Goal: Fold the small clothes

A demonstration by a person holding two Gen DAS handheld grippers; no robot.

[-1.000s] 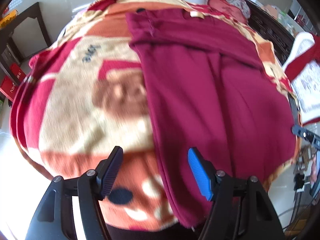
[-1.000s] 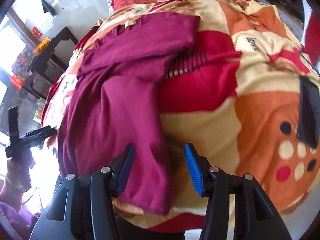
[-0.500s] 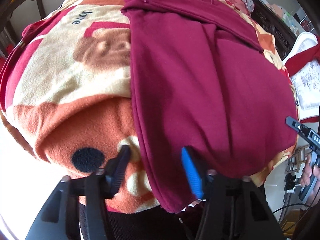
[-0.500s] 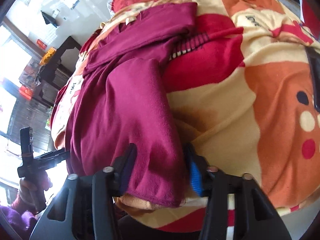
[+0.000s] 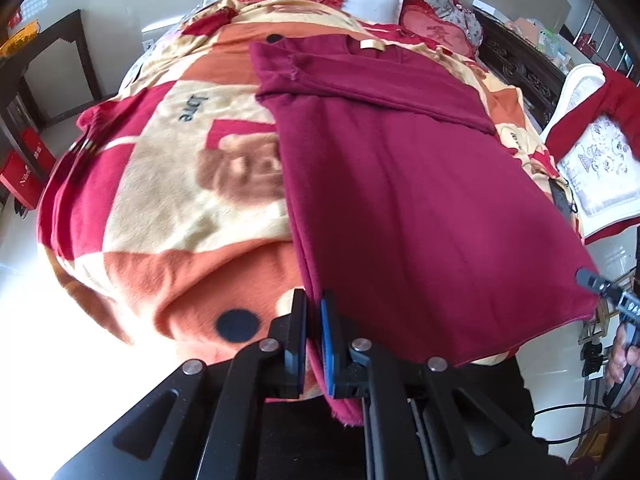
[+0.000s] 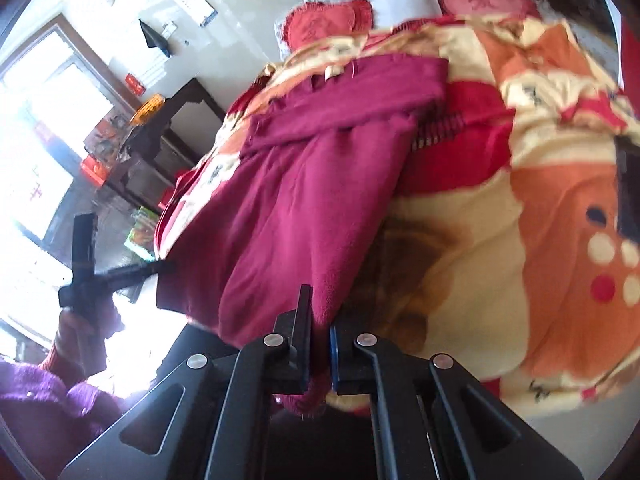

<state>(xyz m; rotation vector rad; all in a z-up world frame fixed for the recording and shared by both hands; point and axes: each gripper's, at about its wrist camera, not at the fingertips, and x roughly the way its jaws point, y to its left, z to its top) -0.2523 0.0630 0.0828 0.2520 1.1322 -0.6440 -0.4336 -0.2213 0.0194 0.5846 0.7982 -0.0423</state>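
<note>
From our left wrist view, the left gripper (image 5: 313, 320) is pinched tight on the near left corner of the maroon garment (image 5: 420, 200), its jaws having just closed on that hem. The garment lies lengthwise on the patterned blanket (image 5: 168, 200), collar toward the far edge of the bed, with a sleeve folded across the chest. We judge the corner grip is there so the hem can be carried up toward the collar. At the right edge, the right gripper (image 5: 600, 286) meets the other near corner.

From our right wrist view, the right gripper (image 6: 319, 332) is clamped on the garment's (image 6: 296, 208) near right corner, fabric bunched between its pads, the jaws having just closed too. The left gripper (image 6: 160, 267) shows at the far corner of the hem. Holding both corners should keep the hem straight for the fold.
</note>
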